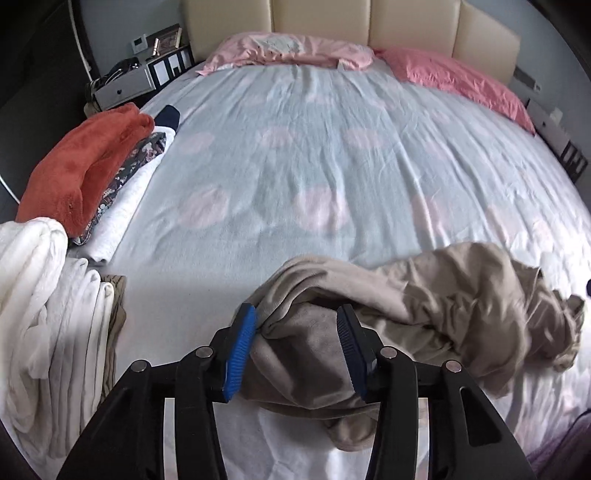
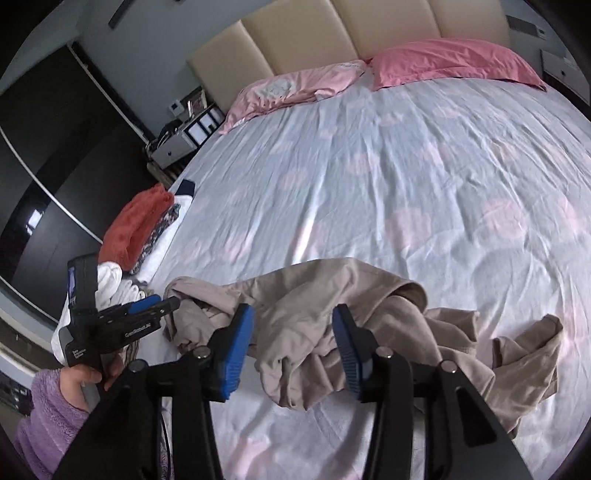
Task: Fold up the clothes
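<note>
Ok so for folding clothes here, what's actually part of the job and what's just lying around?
Job: crumpled beige garment, left gripper, right gripper, stack with the rust-orange fleece, white folded pile.

Lying about: pink pillows, nightstand clutter, cream headboard.

Bed (image 1: 332, 155): beige garment (image 1: 424, 295), folded stack (image 1: 85, 173), pillows (image 1: 291, 51).

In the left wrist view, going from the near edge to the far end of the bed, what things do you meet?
Left gripper → crumpled beige garment → bare patterned bedsheet → light pink pillow → cream headboard.
</note>
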Demonstrator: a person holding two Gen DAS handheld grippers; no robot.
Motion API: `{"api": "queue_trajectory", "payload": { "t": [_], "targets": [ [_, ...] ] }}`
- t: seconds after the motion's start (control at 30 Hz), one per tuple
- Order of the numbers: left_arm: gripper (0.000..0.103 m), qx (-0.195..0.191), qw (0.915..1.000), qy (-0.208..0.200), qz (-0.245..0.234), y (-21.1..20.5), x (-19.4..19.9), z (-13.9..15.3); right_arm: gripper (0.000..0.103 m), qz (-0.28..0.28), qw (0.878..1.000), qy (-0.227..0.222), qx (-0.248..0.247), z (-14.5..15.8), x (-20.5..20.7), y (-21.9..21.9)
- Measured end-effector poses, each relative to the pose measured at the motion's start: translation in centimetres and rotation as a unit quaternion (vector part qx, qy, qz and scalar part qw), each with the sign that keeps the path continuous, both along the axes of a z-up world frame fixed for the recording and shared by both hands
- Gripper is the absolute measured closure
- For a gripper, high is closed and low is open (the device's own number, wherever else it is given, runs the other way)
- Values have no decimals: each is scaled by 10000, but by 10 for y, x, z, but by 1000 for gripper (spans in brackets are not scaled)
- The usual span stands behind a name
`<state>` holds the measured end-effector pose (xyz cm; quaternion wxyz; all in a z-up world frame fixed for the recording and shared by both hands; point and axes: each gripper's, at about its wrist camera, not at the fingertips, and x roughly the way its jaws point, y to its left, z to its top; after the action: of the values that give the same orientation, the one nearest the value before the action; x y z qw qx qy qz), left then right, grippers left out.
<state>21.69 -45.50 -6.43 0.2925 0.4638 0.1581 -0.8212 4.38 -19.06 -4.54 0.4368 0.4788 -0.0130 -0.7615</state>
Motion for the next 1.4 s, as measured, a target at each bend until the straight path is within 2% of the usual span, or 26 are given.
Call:
{"api": "queue_trajectory", "payload": {
  "t": [0.07,0.17,0.27,0.4,0.53,0.6,0.67,0.73,0.77,0.9,1.03,1.13,1.23,1.3,1.4],
  "targets": [
    [48,91,9995,285,-101,9,0,12,58,-432,9990,12,120,-6,-13,19],
    [46,497,9963,538,-455,35,-7,17,58,-903,9951,-92,405,-22,-27,38],
    [41,861,9920,456,-805,69,-22,3,58,-1114,9912,-252,673,-40,-32,48],
    [40,1025,9880,44,-1154,113,-47,-26,58,-1192,9844,-734,1063,-68,-38,50],
    [40,714,9872,-342,-1387,138,-68,-45,62,-1053,9828,-919,1206,-81,-37,49],
    [50,460,9879,-450,-1412,143,-76,-50,71,-857,9849,-862,1236,-83,-33,44],
    [69,275,9883,-564,-1391,145,-81,-55,77,-682,9863,-804,1272,-85,-29,37],
    [81,102,9888,-647,-1338,144,-84,-59,87,-503,9868,-789,1319,-88,-25,30],
    [86,-2,9896,-638,-1288,143,-83,-57,88,-416,9868,-785,1354,-89,-23,27],
    [92,-394,9920,-576,-1049,134,-81,-51,91,78,9874,-974,1241,-90,-10,17],
    [94,-693,9950,-482,-525,105,-70,-46,87,605,9855,-1169,1070,-88,5,8],
    [95,-720,9956,-544,-254,86,-64,-49,87,502,9906,-922,874,-71,5,16],
    [95,-655,9966,-498,-96,74,-57,-47,87,17,9952,-767,609,-56,-12,39],
    [94,-675,9967,-446,-64,71,-53,-44,87,-302,9948,-705,676,-54,-27,54],
    [94,-804,9959,-403,-70,72,-52,-41,87,-662,9911,-448,1065,-56,-41,66]
  ]
}}
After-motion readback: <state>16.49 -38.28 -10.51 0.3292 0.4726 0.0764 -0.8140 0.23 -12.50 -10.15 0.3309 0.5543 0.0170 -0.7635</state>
